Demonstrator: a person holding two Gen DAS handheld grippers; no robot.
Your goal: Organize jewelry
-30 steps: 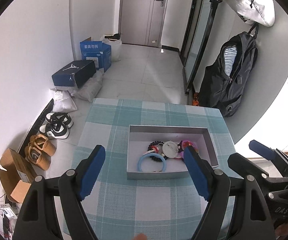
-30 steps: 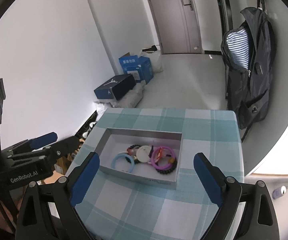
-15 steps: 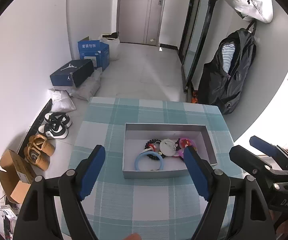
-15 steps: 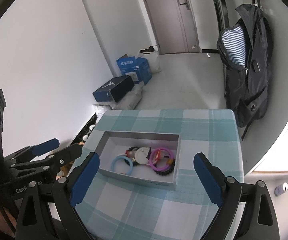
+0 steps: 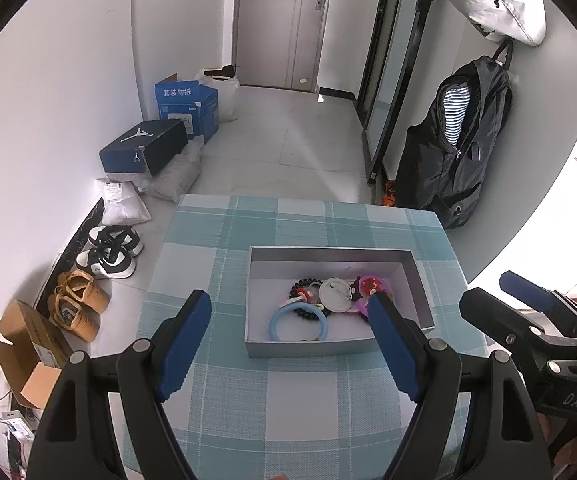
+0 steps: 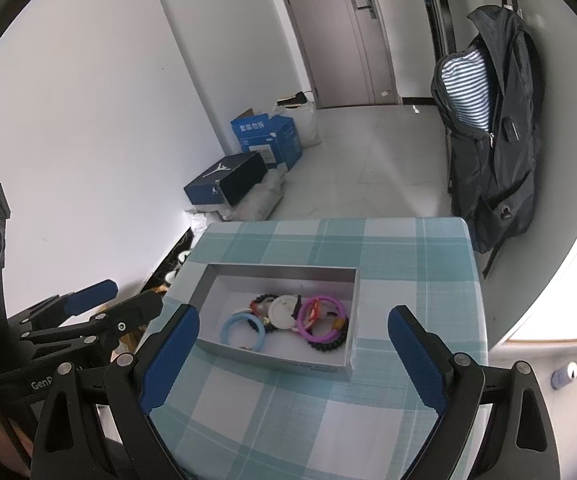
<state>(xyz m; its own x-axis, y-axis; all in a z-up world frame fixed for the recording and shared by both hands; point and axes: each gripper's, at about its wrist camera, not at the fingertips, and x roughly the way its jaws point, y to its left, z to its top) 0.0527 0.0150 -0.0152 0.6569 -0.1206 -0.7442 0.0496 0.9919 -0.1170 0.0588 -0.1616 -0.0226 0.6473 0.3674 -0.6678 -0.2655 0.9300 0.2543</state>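
Observation:
A shallow grey box (image 5: 256,350) (image 6: 272,362) sits on a teal checked tablecloth (image 5: 216,240) (image 6: 408,264). Inside lie a light blue ring (image 5: 276,322) (image 6: 228,326), a white round disc (image 5: 336,290) (image 6: 284,308), a purple ring (image 6: 324,336), black bead bracelets (image 6: 328,346) and small red pieces. My left gripper (image 5: 288,346) is open and empty, raised above the near side of the box. My right gripper (image 6: 292,356) is open and empty, also above the near side. Each gripper shows in the other's view, the right one (image 5: 528,304) and the left one (image 6: 100,300).
Beyond the table are a tiled floor, a blue shoebox (image 5: 144,148), a blue carton (image 5: 186,106), shoes (image 5: 108,252) and a brown carton (image 5: 28,352) along the left wall. A dark backpack (image 5: 456,148) (image 6: 492,132) hangs at the right. A door stands at the back.
Both grippers have drawn back and up a little, so the box sits slightly farther off in both views. Both stay open. The jewelry has not moved.

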